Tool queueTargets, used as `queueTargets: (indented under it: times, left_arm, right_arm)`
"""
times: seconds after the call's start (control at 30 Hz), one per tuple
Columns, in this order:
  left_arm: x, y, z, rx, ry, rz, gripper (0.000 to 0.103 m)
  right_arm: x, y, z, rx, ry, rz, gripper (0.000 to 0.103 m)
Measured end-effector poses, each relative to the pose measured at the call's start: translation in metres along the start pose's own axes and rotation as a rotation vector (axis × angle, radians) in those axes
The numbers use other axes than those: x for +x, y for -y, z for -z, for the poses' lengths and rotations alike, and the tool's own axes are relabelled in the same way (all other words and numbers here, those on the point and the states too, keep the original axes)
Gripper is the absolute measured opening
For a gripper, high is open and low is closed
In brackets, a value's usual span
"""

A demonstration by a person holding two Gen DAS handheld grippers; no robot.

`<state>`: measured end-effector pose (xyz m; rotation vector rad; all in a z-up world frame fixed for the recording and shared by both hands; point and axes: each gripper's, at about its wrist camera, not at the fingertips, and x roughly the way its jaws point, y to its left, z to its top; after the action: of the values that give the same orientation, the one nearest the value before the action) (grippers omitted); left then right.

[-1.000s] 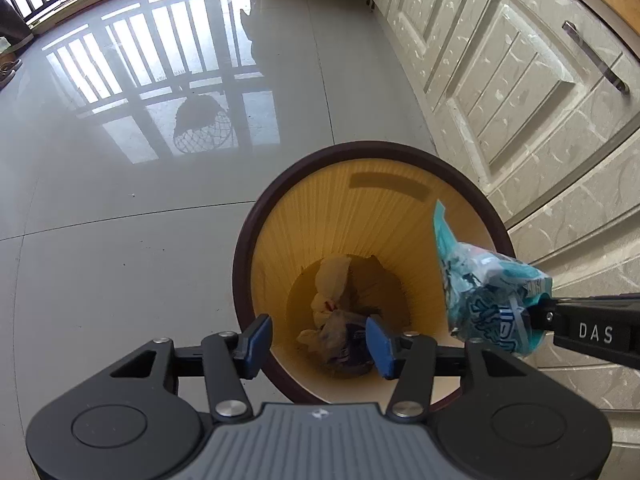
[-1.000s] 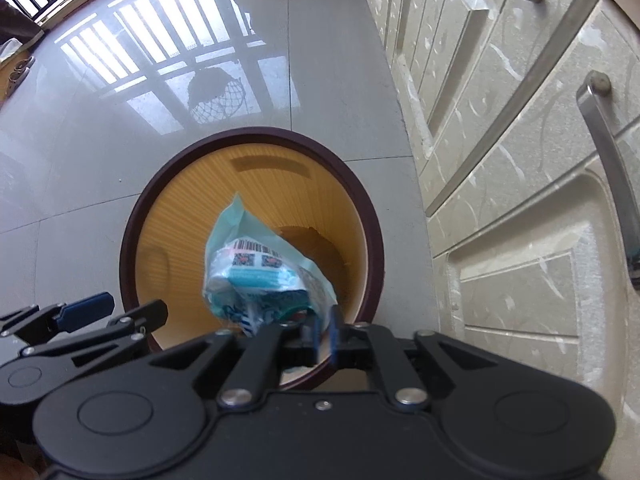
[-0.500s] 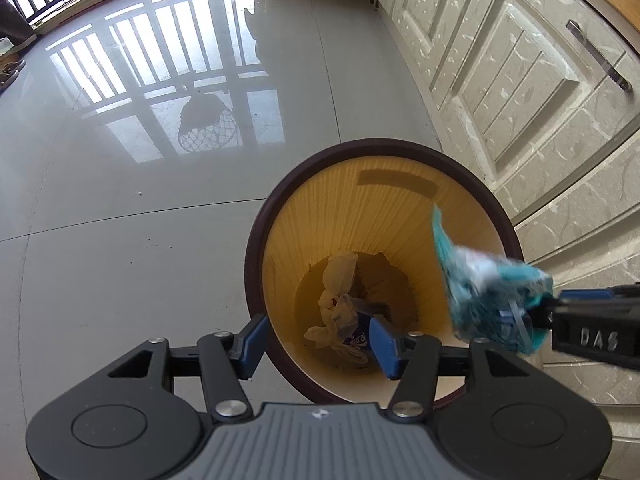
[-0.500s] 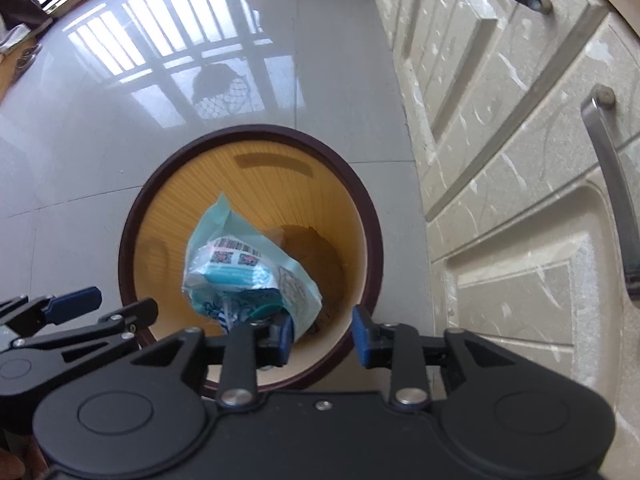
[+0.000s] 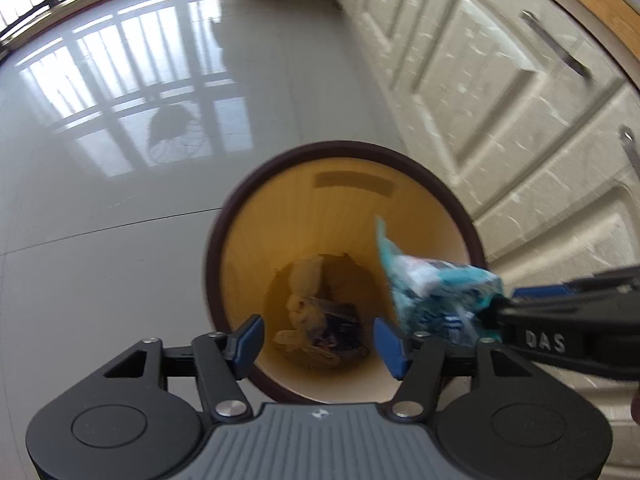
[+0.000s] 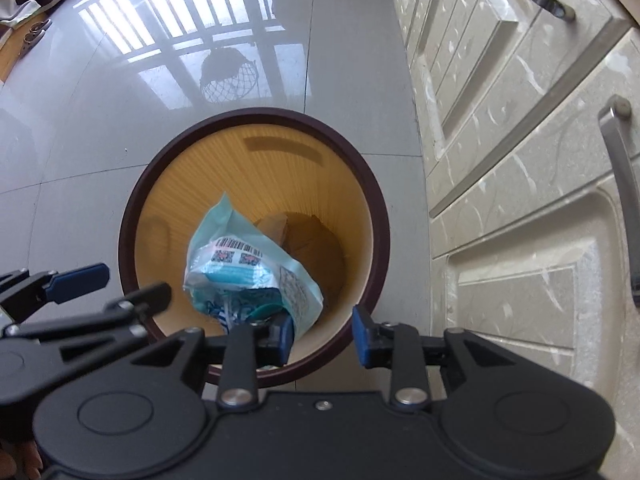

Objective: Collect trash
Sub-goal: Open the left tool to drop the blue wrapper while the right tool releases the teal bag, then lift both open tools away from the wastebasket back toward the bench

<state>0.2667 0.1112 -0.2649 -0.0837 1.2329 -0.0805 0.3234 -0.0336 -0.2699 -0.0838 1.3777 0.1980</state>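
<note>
While both grippers point down over the round bin (image 6: pixel 256 120), the right gripper (image 6: pixel 322 334) has its blue pads spread apart, having just been opening; the teal snack wrapper (image 6: pixel 248 264) still leans on its left pad, over the bin's mouth at about seven o'clock. At nine o'clock the left gripper (image 5: pixel 318 344) has its jaws apart and widening, with nothing between them. Crumpled trash (image 5: pixel 320 320) lies on the bin's bottom. Cream cabinet doors (image 6: pixel 520 160) run along three o'clock, the glossy tiled floor (image 6: pixel 120 120) beyond.
</note>
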Motion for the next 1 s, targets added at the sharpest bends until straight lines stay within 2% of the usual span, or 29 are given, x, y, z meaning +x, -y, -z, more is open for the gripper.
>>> queueTargets:
  times: [0.1, 0.33, 0.57, 0.67, 0.83, 0.9, 1.0]
  left_arm:
    - [0.01, 0.009, 0.003, 0.006, -0.002, 0.006, 0.063]
    - [0.031, -0.001, 0.004, -0.079, -0.043, -0.029, 0.063]
    - [0.015, -0.013, 0.004, -0.069, -0.018, -0.069, 0.063]
    - [0.005, -0.016, 0.004, -0.06, -0.014, -0.083, 0.063]
    - [-0.015, -0.02, 0.005, -0.059, -0.005, -0.095, 0.065]
    - [-0.025, -0.021, 0.004, -0.061, 0.001, -0.094, 0.074]
    - [-0.041, -0.022, 0.004, -0.058, 0.008, -0.096, 0.081]
  right_arm:
    - [-0.001, 0.005, -0.002, 0.033, -0.006, -0.023, 0.025]
    - [-0.011, 0.0, -0.002, 0.036, -0.01, -0.117, 0.026]
    - [-0.016, -0.003, 0.0, 0.01, 0.002, -0.087, 0.027]
    - [-0.02, -0.001, 0.001, 0.005, 0.011, -0.072, 0.032]
    - [-0.034, 0.0, 0.006, -0.018, 0.04, -0.058, 0.049]
    - [-0.04, 0.001, 0.008, -0.021, 0.051, -0.064, 0.057]
    - [-0.051, 0.002, 0.011, -0.015, 0.068, -0.068, 0.063]
